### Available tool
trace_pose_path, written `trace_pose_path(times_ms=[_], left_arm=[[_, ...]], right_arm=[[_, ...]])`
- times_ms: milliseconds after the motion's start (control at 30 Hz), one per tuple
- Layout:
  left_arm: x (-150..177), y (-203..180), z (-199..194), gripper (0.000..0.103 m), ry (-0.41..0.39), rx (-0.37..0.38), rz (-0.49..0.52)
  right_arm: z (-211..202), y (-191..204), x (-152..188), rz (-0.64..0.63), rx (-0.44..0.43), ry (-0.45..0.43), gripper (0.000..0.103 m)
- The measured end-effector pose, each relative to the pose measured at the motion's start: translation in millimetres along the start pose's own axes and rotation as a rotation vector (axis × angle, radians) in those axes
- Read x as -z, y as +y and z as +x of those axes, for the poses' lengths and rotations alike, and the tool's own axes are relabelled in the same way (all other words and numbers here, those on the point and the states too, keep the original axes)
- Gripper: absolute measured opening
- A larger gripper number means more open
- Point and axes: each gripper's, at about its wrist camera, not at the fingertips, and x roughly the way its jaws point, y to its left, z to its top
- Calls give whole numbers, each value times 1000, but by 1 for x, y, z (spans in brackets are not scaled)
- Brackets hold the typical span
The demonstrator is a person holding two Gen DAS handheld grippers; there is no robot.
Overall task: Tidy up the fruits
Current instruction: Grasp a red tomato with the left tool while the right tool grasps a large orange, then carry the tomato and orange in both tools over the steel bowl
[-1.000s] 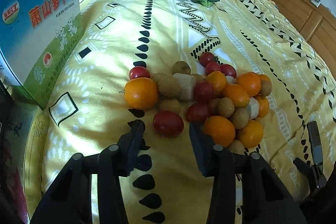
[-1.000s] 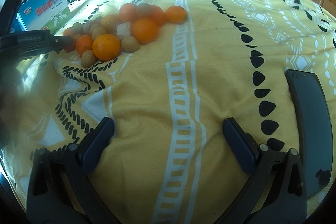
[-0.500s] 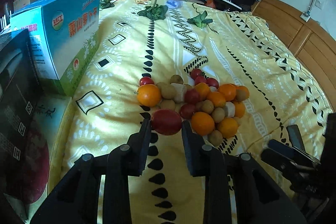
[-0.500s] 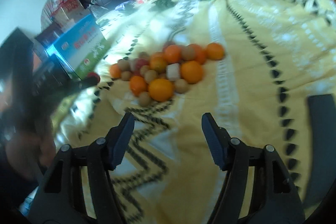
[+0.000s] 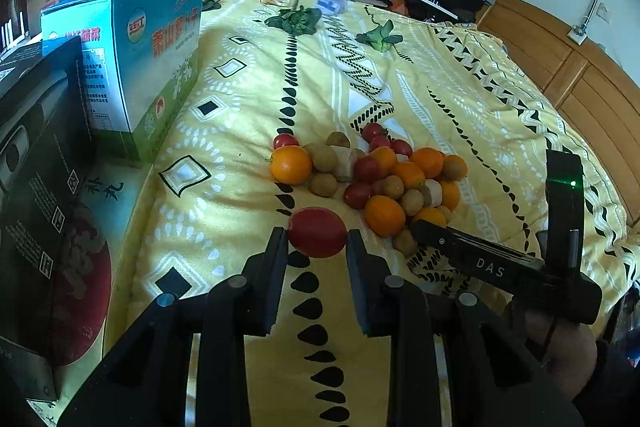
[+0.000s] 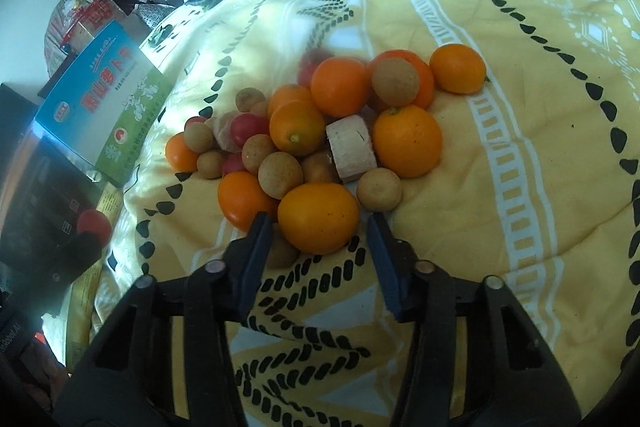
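A pile of oranges, red tomatoes and small brown fruits (image 5: 376,175) lies on the yellow patterned bedspread (image 5: 248,99). My left gripper (image 5: 317,241) is shut on a red tomato (image 5: 317,231) and holds it above the spread, in front of the pile. The tomato also shows at the left of the right wrist view (image 6: 94,225). My right gripper (image 6: 318,227) is open, its fingers on either side of the nearest orange (image 6: 318,217) at the front of the pile (image 6: 320,131). It also shows in the left wrist view (image 5: 424,227).
A blue and green carton (image 5: 136,51) and a black box (image 5: 40,163) stand along the left bed edge. Leafy greens (image 5: 296,19) and snack packs lie at the far end, below piled clothes. A wooden headboard (image 5: 580,87) runs along the right.
My left gripper closed on the red tomato and lifted it back from the pile. My right gripper moved forward to the pile and now straddles the front orange.
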Motion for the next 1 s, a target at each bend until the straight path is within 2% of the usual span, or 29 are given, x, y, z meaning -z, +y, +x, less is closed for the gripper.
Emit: trace_pose_path(times_ms=[133, 333, 467, 667, 733, 933, 1000], left_arm=[[2, 0, -6, 30, -2, -18, 7], [4, -4, -26, 30, -15, -18, 4], [4, -12, -45, 30, -35, -1, 10], [1, -16, -76, 30, -71, -16, 32], [-1, -11, -86, 30, -80, -46, 28], [-7, 25, -119, 30, -132, -152, -25], [-9, 42, -134, 30, -164, -175, -52]], right_arm=[[-13, 15, 4, -82, 54, -21, 40], [-49, 55, 26, -270, 221, -70, 40], [-66, 69, 36, -314, 269, -88, 40], [-84, 87, 39, -339, 258, -103, 40], [-90, 92, 39, -340, 247, -113, 40], [-106, 113, 34, -359, 195, -157, 40], [-114, 124, 35, -380, 169, -202, 40]])
